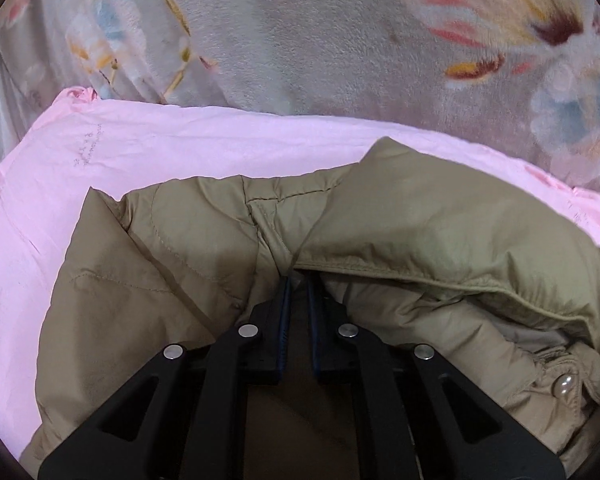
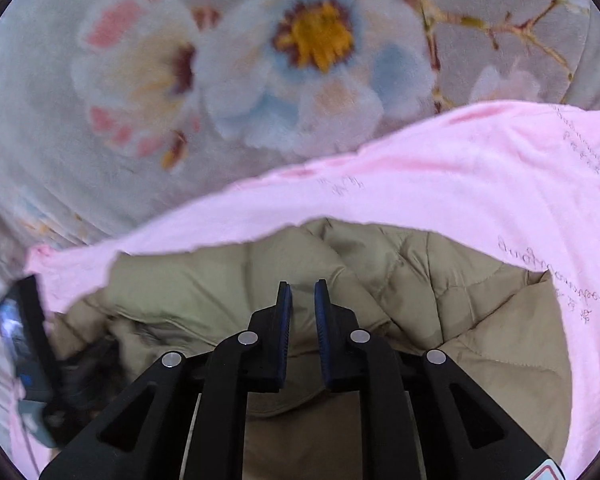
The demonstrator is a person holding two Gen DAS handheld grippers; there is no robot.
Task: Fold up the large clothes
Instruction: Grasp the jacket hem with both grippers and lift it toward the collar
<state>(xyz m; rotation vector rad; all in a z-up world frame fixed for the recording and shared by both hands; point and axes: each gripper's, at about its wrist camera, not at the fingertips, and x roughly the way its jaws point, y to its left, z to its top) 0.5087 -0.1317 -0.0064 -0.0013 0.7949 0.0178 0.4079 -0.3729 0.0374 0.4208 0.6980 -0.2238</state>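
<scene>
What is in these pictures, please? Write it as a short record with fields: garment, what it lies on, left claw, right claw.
garment: khaki padded jacket, crumpled, a pearl snap button showing
lies on: pink sheet, spread over a floral blanket
left claw: fingers nearly together, tips at a fold of the jacket; a grip cannot be confirmed
right claw: small gap between fingers, nothing in it, above the jacket
</scene>
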